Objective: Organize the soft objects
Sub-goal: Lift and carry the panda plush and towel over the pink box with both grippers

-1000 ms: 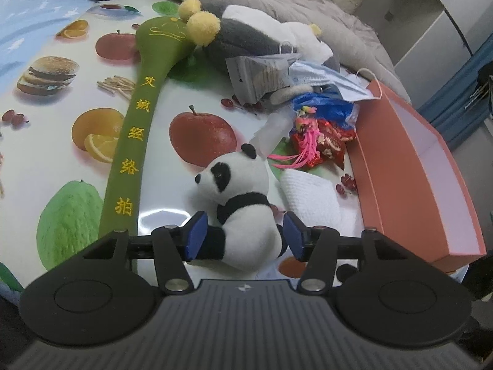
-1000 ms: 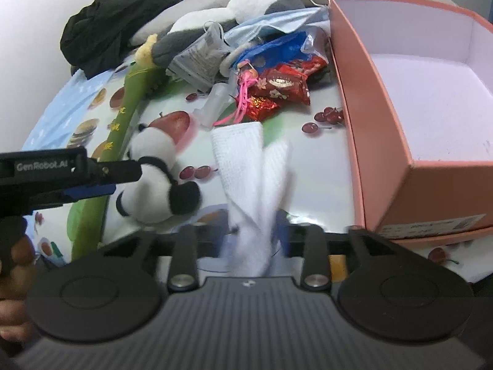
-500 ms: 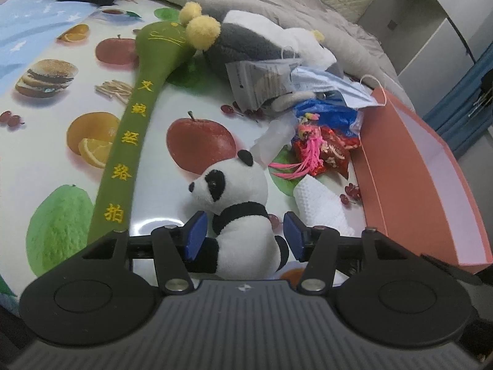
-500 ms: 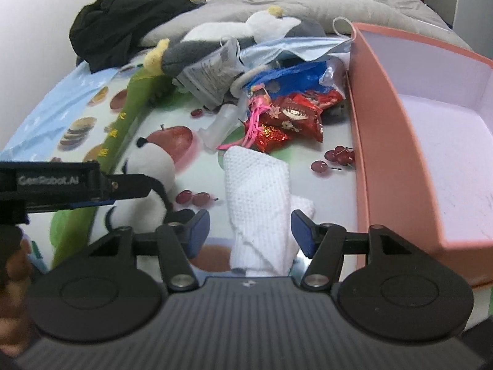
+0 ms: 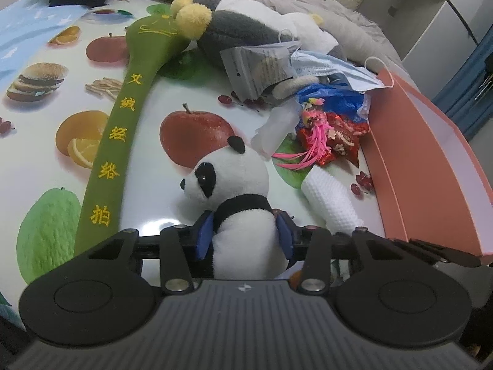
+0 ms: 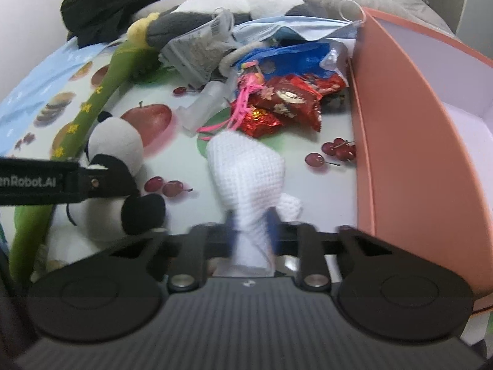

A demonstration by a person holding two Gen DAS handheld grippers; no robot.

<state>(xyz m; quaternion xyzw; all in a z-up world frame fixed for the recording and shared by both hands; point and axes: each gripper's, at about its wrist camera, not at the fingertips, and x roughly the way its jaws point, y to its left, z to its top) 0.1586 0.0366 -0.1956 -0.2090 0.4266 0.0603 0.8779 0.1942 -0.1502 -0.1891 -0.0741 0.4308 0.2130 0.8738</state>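
Sorting looks barely begun: the pink box (image 6: 409, 166) appears bare inside as far as I can see. Left gripper (image 5: 243, 237) fingers are closed on the panda plush (image 5: 237, 203); right gripper (image 6: 251, 232) fingers pinch the white knitted cloth (image 6: 246, 172), both low over the fruit-print worktop (image 5: 37, 117). The green plush stick (image 5: 123, 129) with yellow Chinese embroidery and the clutter remain. The left gripper's side reads "nRobot.AI".

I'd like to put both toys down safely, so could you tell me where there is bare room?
The pink box shows bare floor as far as visible. The tablecloth left of the green plush stick is free, as is the strip between it and the panda. The wrapper pile beside the box is crowded.
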